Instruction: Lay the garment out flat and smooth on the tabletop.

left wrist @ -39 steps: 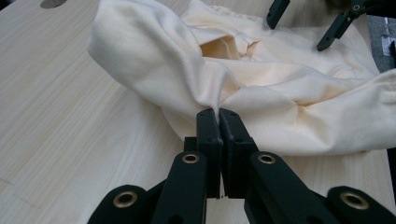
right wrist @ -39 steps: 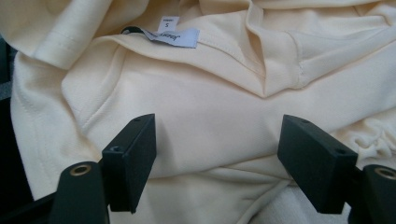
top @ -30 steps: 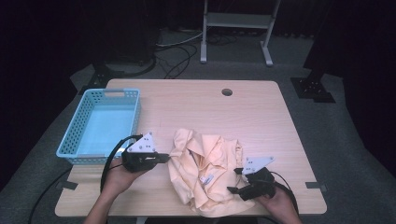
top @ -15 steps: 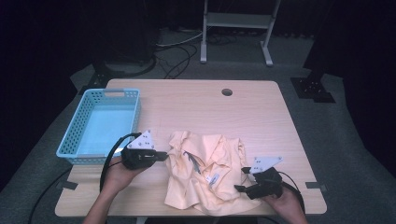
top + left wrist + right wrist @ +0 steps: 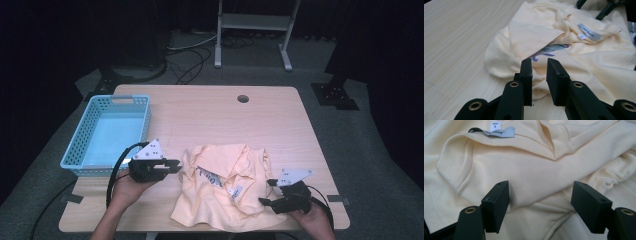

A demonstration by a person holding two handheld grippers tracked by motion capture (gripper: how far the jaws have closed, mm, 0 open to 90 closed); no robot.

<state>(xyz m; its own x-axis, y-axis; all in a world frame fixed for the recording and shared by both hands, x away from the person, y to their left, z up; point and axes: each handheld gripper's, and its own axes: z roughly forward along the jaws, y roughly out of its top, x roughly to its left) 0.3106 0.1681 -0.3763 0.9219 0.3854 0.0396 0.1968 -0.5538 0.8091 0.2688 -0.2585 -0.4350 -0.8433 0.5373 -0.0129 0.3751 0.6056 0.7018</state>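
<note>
From the high view, a pale yellow shirt lies rumpled on the near half of the wooden table, spread partly flat between the two hands, likely so it can be smoothed or folded. A blue basket stands at the table's left edge, well apart from the cloth. The left gripper lies level just beside the shirt's left hem, its tips pointing at the cloth, and the right gripper hovers over the shirt's lower right part. In the left gripper view, the jaws have just been opening and now stand a narrow gap apart with nothing pinched between them; the shirt's rounded edge lies just ahead of and under the tips, and the neck label sits farther off. In the right gripper view, the jaws are spread wide over a soft fold of the shirt, the cloth lying between and below them, not clamped; the label lies beyond.
</note>
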